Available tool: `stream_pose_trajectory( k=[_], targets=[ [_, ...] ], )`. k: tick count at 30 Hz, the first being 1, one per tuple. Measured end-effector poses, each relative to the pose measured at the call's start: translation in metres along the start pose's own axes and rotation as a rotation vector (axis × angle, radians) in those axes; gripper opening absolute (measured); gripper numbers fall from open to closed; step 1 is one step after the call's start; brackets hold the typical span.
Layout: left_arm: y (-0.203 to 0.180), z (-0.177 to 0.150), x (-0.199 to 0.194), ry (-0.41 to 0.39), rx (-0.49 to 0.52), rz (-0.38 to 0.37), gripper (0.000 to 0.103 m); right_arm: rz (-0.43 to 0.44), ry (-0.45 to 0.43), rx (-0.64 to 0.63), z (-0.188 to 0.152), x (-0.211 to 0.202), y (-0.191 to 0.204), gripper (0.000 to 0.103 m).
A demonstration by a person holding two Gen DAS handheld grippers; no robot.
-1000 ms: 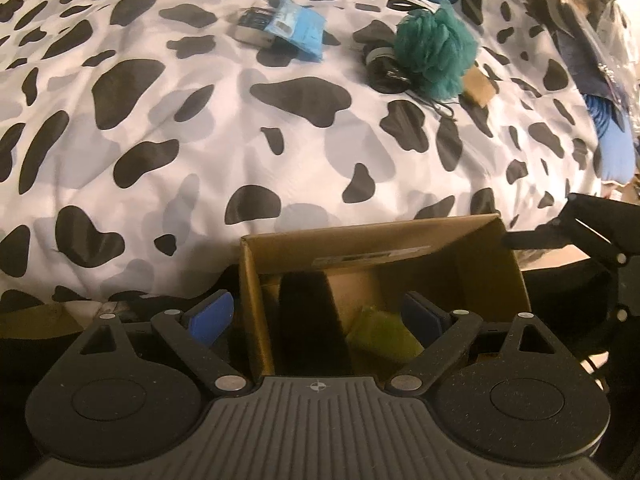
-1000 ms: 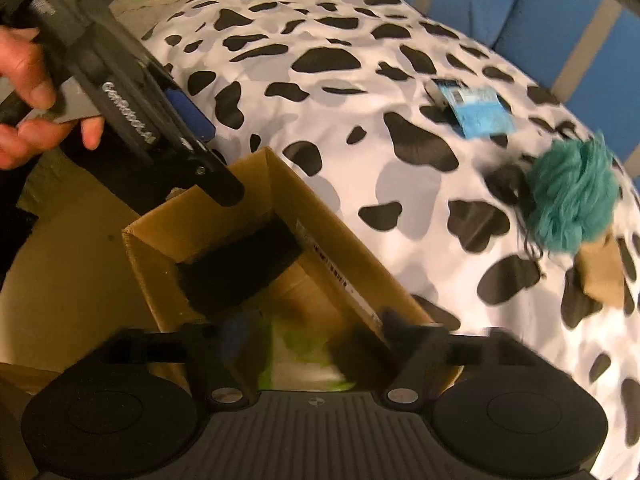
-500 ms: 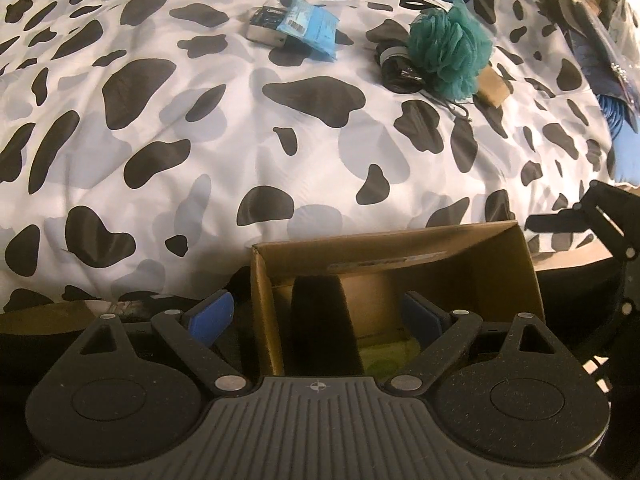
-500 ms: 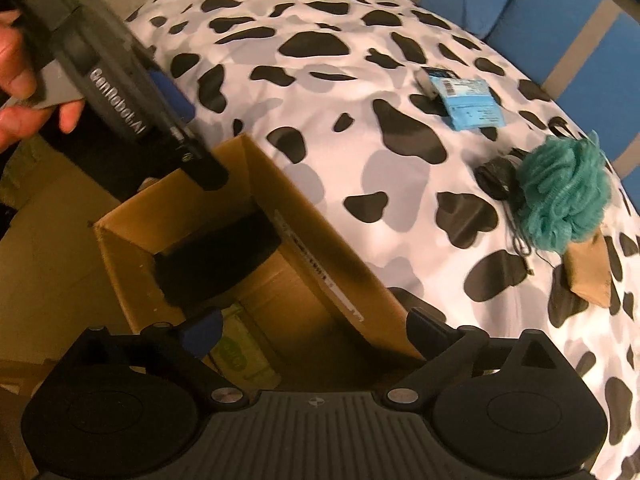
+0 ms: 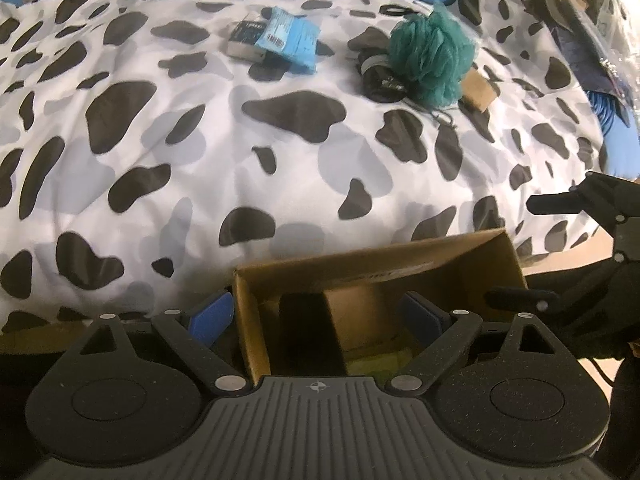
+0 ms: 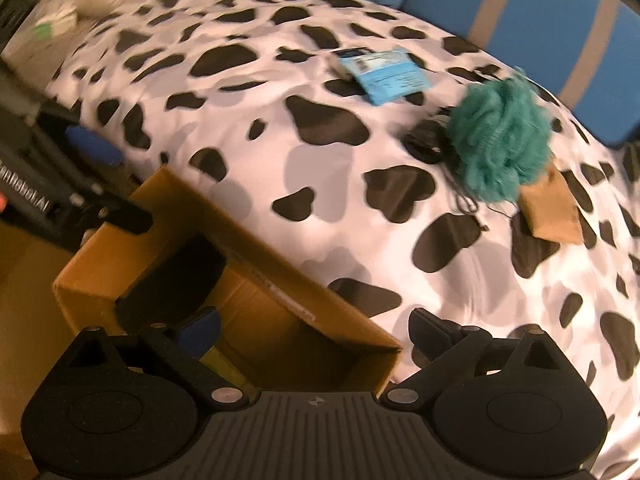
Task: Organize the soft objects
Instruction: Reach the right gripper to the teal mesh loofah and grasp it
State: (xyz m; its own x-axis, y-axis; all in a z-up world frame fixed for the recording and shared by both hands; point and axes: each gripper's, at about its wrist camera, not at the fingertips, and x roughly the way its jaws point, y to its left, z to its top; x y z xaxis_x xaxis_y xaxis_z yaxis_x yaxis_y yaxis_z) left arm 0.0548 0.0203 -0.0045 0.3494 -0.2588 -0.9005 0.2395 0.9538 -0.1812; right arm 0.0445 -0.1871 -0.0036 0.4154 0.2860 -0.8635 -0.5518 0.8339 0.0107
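While both grippers hang over the cardboard box (image 5: pixel 372 268), nothing is held in either one. The left gripper (image 5: pixel 316 318) has its two blue pads spread wide, one on each side of the box's left wall. The right gripper (image 6: pixel 316 330) is spread wide too, with one pad over the inside of the box and the other over the cover by the box's corner.

The box sits open at the edge of a bed, right against the spotted cover (image 5: pixel 192 160), which is white with black and grey cow spots. Something yellow-green (image 5: pixel 380 360) lies at the bottom of the box, but I cannot tell what it is. A dark flap or shadow (image 5: pixel 304 332) stands inside too.

Far up on the cover rests a fluffy teal bath puff (image 5: pixel 430 60). It touches a small black bundle (image 5: pixel 378 76) on one side and a brown pad (image 5: pixel 478 90) on the other. Well apart from the puff, a blue packet (image 5: pixel 290 40) lies partly on top of a little dark box (image 5: pixel 248 38).

Behind the bed is a blue wall of cushions with tan stripes (image 6: pixel 532 12).
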Motion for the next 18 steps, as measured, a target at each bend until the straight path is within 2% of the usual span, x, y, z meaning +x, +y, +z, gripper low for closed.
stream_pose_trajectory(
  k=[6, 12, 18],
  targets=[
    [-0.011, 0.007, -0.006, -0.063, 0.08, 0.024, 0.092, -0.03, -0.052, 0.057, 0.007, -0.003, -0.015, 0.1],
    [-0.009, 0.019, -0.004, -0.084, 0.08, -0.003, 0.092, -0.072, -0.094, 0.119, 0.013, -0.005, -0.034, 0.1],
    [-0.008, 0.033, -0.002, -0.119, 0.093, 0.01, 0.091, -0.129, -0.124, 0.179, 0.021, 0.0, -0.053, 0.103]
  ],
)
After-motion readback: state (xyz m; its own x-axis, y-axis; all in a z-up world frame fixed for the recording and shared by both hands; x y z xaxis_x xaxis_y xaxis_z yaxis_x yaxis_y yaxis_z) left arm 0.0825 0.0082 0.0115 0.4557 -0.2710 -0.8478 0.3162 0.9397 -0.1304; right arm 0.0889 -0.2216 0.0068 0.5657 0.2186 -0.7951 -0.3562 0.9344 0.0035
